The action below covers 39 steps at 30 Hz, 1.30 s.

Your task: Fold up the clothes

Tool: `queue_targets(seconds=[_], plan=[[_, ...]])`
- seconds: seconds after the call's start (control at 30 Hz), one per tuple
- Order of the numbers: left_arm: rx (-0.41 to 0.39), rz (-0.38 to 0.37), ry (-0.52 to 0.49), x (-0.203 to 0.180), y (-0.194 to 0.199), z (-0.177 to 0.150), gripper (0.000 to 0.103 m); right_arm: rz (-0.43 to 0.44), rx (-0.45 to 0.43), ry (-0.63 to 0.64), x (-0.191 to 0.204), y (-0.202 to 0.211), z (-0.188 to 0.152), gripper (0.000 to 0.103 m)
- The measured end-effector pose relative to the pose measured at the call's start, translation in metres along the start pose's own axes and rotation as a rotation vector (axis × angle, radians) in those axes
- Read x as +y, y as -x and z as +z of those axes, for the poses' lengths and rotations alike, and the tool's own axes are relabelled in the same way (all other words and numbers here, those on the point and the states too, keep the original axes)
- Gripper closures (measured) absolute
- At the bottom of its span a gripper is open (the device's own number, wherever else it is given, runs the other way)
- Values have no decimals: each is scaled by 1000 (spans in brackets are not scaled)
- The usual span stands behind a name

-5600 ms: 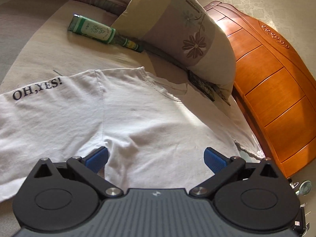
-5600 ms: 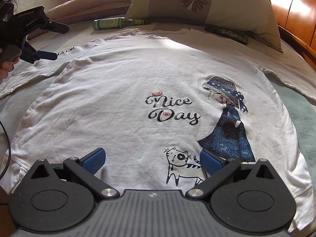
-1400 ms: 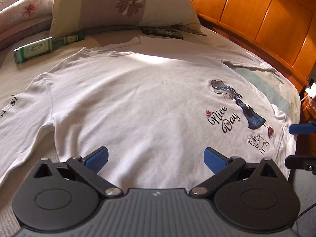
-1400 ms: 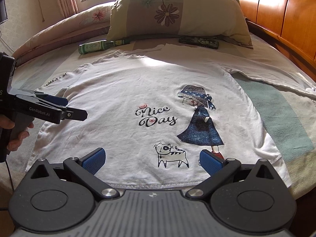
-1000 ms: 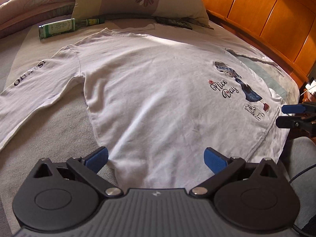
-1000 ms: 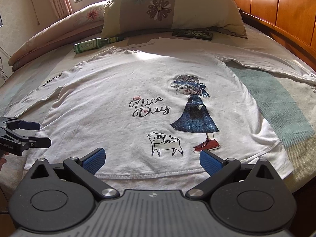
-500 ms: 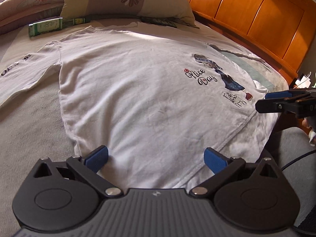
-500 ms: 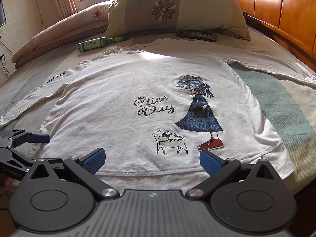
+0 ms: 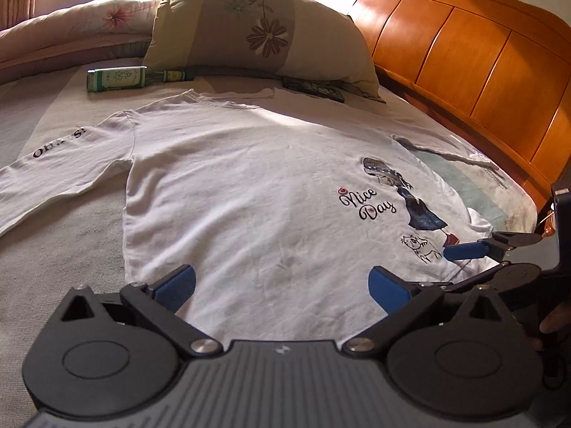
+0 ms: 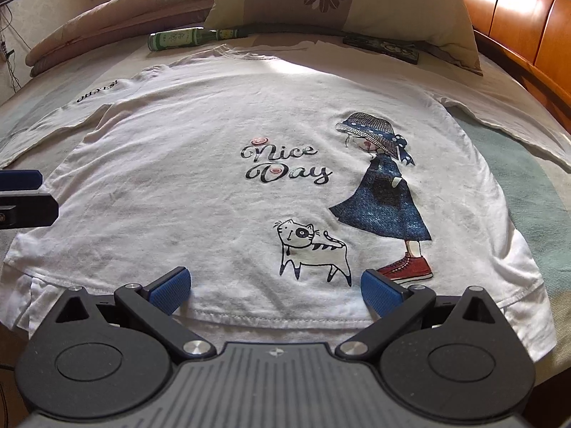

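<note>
The left claw (image 9: 282, 285) hangs low over the near left part of the hem, jaws wide and holding nothing. That spot suits a pinch at the lower corner, which a fold would need. The shirt (image 10: 221, 114) lies face up and spread flat on the bed (image 9: 53, 235), collar toward the pillow (image 9: 257, 32), hem toward the claws. Its left sleeve (image 9: 53, 164) runs out sideways, well clear of the body, so it will likely have to be folded in as its own step.

Behind the collar a green bottle (image 9: 121, 78) and a flat dark thing (image 10: 382, 48), perhaps a remote, lie by the pillow, clear of the shirt.

The right claw (image 10: 276, 290) sits just above the hem below the printed cat (image 10: 310, 246), also spread wide and empty. Both claws are lined up along the hem at the near bed edge, so I judge the fold has not begun. Whether either pad already touches cloth is hard to tell at this angle. The right sleeve (image 10: 506, 121) stretches toward the headboard (image 9: 464, 53).
</note>
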<state>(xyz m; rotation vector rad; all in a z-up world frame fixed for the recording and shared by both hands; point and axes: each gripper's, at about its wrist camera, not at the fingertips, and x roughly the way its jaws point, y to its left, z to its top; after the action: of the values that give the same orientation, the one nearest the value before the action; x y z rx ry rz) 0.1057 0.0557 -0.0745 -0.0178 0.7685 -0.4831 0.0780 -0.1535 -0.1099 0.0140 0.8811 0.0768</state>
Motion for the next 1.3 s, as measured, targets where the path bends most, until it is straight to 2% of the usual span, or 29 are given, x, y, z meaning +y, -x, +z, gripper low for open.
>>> queue_targets(seconds=[0.13,0.2,0.33,0.4,0.5,0.67,0.8,0.87,0.93,1.0,1.13,1.2,1.27,1.3], plan=[[68,16,0,-4,-17,-8,1,-8,-14,-6,-2,5,-9,0],[116,44,41,1,-25,-15,1,-11,-5,11,-2,7,-10,0],[101,40,52,6,-21,-19,1,-5,35,50,-2,14,-9,0],[94,56,54,7,-19,-17,1,-13,7,61,-9,21,-6,0],[86,68,53,7,-19,-12,1,-73,-79,61,-27,29,10,0],[78,60,30,-2,-22,-7,1,-95,-79,-49,-70,9,32,0],[86,46,16,-8,-26,-6,1,-135,-6,-206,-107,-12,16,0],[92,38,11,-10,-28,-5,1,-122,-60,-260,-120,-3,7,0],[89,29,10,-11,-31,-2,1,-218,-51,-289,-128,0,10,0],[80,6,18,-14,-34,3,1,-296,-56,-264,-129,2,17,0],[66,-6,-2,-24,-41,13,1,-156,-112,-243,-127,2,32,0],[68,4,-18,-28,-45,14,1,-116,-67,-234,-124,-11,37,0],[69,12,-29,-30,-48,16,1,-116,-17,-220,-123,-20,36,0],[70,15,-31,-30,-50,17,1,-116,-18,-213,-124,-19,36,0]])
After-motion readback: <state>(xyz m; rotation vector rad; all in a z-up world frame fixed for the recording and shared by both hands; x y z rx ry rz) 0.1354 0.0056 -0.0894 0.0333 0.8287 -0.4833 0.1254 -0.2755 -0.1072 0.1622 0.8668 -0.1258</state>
